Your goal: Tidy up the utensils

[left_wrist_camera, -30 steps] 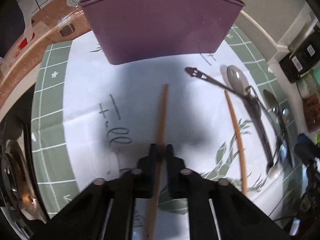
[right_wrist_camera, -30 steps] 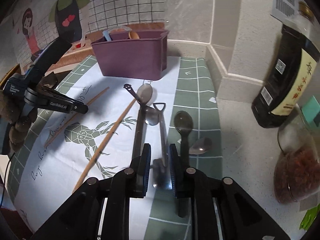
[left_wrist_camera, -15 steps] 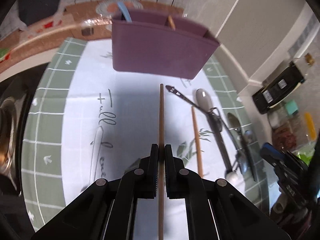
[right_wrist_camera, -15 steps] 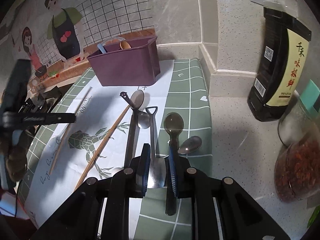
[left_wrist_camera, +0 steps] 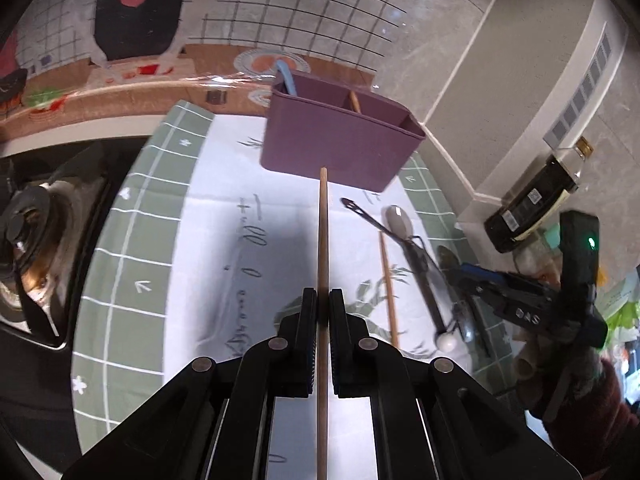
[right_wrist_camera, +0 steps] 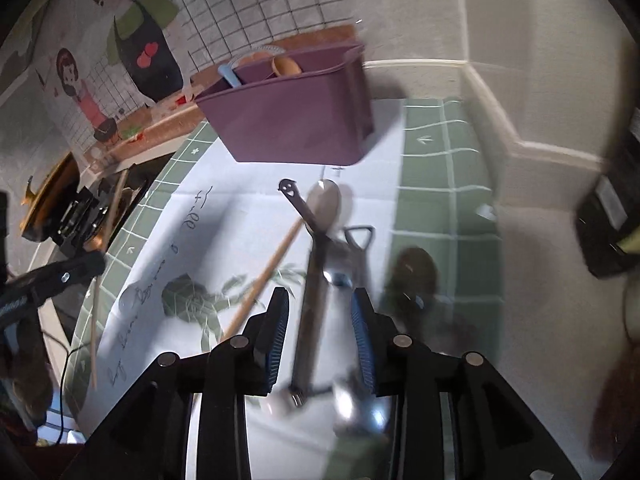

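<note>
Left wrist, slender wooden chopstick (left_wrist_camera: 322, 240), purple caddy (left_wrist_camera: 340, 148)

A pale speckled wall (left_wrist_camera: 500, 92) runs behind the bench (right_wrist_camera: 532, 280), folding into a corner, with a light skirting strip (right_wrist_camera: 560, 154) along its foot. To the left, a cartoon wall sticker (right_wrist_camera: 136, 36) of aproned figures against a drawn grid of tiles. A slatted vent (left_wrist_camera: 580, 96) sits high on the right wall. A green-checked mat (left_wrist_camera: 120, 240) with a white printed centre covers the bench. A dark stove burner (left_wrist_camera: 28, 236) sits at far left. Light is soft and even.
</note>
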`<state>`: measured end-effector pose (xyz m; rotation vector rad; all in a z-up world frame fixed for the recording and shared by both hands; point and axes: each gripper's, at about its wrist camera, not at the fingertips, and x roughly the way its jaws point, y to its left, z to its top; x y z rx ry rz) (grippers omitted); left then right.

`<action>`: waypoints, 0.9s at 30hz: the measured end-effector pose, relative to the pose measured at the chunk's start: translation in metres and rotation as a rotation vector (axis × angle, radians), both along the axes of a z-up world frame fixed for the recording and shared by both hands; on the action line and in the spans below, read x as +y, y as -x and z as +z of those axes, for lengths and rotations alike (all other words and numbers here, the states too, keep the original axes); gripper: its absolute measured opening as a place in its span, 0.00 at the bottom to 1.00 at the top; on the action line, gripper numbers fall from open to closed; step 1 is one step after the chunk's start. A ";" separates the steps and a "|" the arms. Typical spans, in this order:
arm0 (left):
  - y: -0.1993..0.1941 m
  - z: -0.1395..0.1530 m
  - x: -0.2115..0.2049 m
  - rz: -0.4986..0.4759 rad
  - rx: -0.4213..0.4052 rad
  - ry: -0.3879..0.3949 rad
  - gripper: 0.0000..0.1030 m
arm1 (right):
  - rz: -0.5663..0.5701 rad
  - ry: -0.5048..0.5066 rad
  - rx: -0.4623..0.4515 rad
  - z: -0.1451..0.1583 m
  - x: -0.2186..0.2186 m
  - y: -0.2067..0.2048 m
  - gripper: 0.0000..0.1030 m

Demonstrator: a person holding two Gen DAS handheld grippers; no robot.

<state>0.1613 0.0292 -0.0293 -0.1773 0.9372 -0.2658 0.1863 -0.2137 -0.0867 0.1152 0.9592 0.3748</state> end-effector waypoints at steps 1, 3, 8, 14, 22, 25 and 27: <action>0.000 -0.001 0.002 0.004 -0.003 -0.003 0.05 | -0.005 0.012 0.002 -0.002 0.005 -0.006 0.30; -0.001 -0.002 0.008 0.014 0.002 0.012 0.05 | -0.010 0.044 0.005 -0.005 0.016 -0.020 0.30; -0.005 -0.003 0.018 0.035 0.007 0.036 0.05 | -0.008 0.151 0.043 -0.017 0.036 -0.058 0.30; -0.007 -0.002 0.021 0.048 0.007 0.039 0.05 | 0.029 0.199 0.063 -0.020 0.050 -0.076 0.26; -0.008 -0.001 0.022 0.042 0.007 0.056 0.05 | 0.057 0.140 -0.009 0.012 0.039 -0.049 0.26; -0.008 0.000 0.019 0.031 0.005 0.064 0.05 | 0.053 0.082 -0.038 0.029 0.029 -0.035 0.26; -0.008 0.001 0.016 0.022 0.005 0.069 0.05 | 0.045 0.065 -0.055 0.038 0.024 -0.026 0.26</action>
